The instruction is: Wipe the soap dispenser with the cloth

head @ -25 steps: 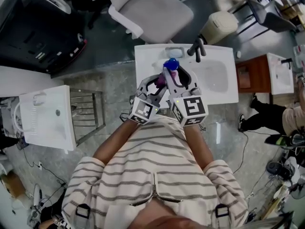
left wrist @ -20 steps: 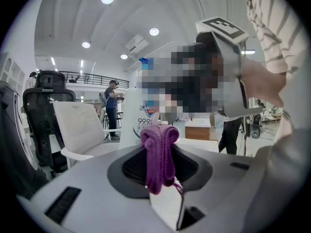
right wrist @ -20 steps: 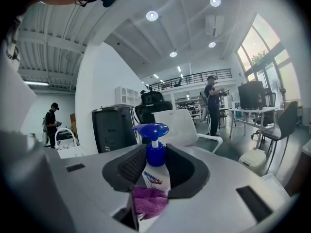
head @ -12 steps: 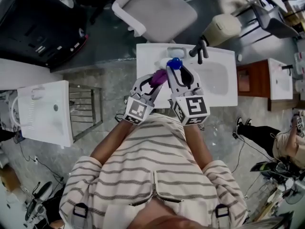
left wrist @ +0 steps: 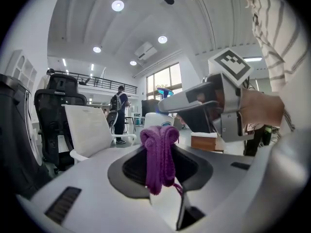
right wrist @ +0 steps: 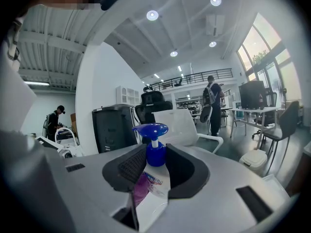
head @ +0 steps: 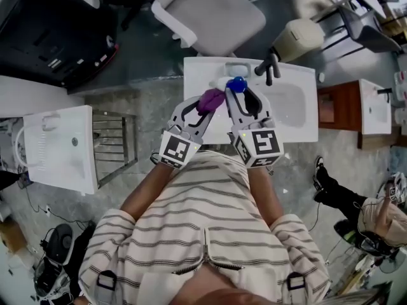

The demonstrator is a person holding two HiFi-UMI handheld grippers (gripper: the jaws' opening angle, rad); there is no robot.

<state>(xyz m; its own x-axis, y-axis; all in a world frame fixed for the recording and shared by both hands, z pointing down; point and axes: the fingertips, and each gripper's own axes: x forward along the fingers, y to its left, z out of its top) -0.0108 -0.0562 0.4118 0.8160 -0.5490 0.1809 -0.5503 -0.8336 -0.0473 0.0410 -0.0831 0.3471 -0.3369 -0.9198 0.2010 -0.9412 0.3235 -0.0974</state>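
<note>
In the head view my right gripper (head: 240, 96) is shut on the soap dispenser (head: 237, 85), a white bottle with a blue pump top, held upright over the white washbasin counter (head: 299, 116). The right gripper view shows the bottle (right wrist: 154, 178) pinched between the dark pads, pump head (right wrist: 151, 129) above them. My left gripper (head: 207, 105) is shut on a bunched purple cloth (head: 209, 99), just left of the dispenser. In the left gripper view the cloth (left wrist: 160, 154) hangs from the jaws, with the bottle (left wrist: 156, 120) and the right gripper behind it. Whether cloth and bottle touch is hidden.
A dark faucet (head: 266, 67) stands at the counter's far edge. Beyond it are an office chair (head: 216, 18) and a cream bin (head: 297, 35). Another white basin (head: 57, 151) and a metal rack (head: 116, 150) lie to the left. A person's legs show at the right.
My left gripper has carried the purple cloth upward and further from me, alongside the dispenser. The right gripper and the bottle have stayed put.
</note>
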